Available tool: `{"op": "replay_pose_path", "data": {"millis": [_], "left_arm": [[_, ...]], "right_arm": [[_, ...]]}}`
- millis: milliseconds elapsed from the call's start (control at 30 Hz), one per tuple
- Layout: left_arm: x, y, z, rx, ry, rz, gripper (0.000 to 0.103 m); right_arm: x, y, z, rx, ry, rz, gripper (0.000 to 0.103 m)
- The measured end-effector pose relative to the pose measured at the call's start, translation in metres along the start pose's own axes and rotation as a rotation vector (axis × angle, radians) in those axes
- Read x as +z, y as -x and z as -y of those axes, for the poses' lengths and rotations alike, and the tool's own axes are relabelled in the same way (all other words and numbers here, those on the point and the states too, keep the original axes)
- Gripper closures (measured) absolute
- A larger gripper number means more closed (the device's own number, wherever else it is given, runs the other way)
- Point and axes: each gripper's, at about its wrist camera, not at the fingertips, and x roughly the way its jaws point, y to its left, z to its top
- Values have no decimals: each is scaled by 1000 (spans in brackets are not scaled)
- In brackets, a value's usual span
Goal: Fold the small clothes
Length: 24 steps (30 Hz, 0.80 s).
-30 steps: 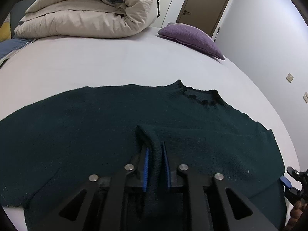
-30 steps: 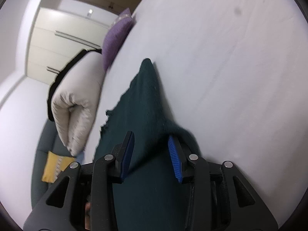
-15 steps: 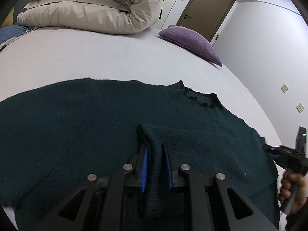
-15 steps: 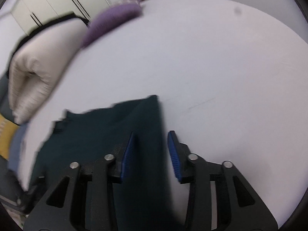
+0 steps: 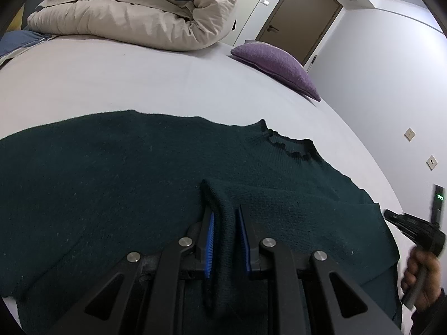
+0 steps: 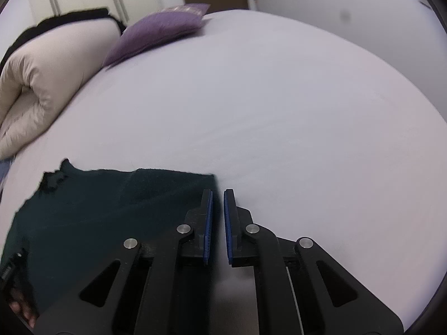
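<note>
Left gripper (image 5: pixel 225 220): blue pads clamp a raised ridge of the dark green knitted sweater (image 5: pixel 111 184). Right gripper (image 6: pixel 218 206): jaws have just been closing and now stand almost together with nothing between them, just beside the sweater's edge. The sweater lies flat on the pale bed sheet (image 5: pixel 125 83), long axis across the left wrist view, scalloped collar (image 5: pixel 290 145) toward the right. Beyond: a rolled beige duvet (image 5: pixel 145 14), a purple pillow (image 5: pixel 276 67), a brown door (image 5: pixel 301 14).

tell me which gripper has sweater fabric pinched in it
The left gripper: a fold of the dark green sweater sits between its jaws. The right gripper is shut on nothing.
</note>
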Motion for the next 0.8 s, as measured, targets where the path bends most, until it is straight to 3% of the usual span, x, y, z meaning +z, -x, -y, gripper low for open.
{"op": "replay_pose_path", "data": {"millis": [167,267,333,400,467,533,600,700,800], "left_arm": [[1,0,-1,-6,5,1,83],[1,0,-2,-5,5,0,83],[3,0,-5,-27,29,-14,83],[10,1,-15,-82,78,-56,82],[16,12,-24,-81,93,-95,71],[19,36,-34,-33,108,-66,24],[19,65,-46,46,127,-23,3],[16,113,-74,78,143,24,4],[3,172,-126,68,286,84,6]], "right_arm": [[-37,52,-15,123,81,14,93],[-66,25,-18,71,160,-82,93],[-63,20,-7,122,119,-53,94],[-53,25,-4,119,82,-54,93],[-50,37,-3,50,91,-36,88],[-51,56,5,75,58,-14,79],[-60,75,15,105,15,6,69],[-78,107,19,162,7,21,68],[-96,133,2,238,33,24,68]]}}
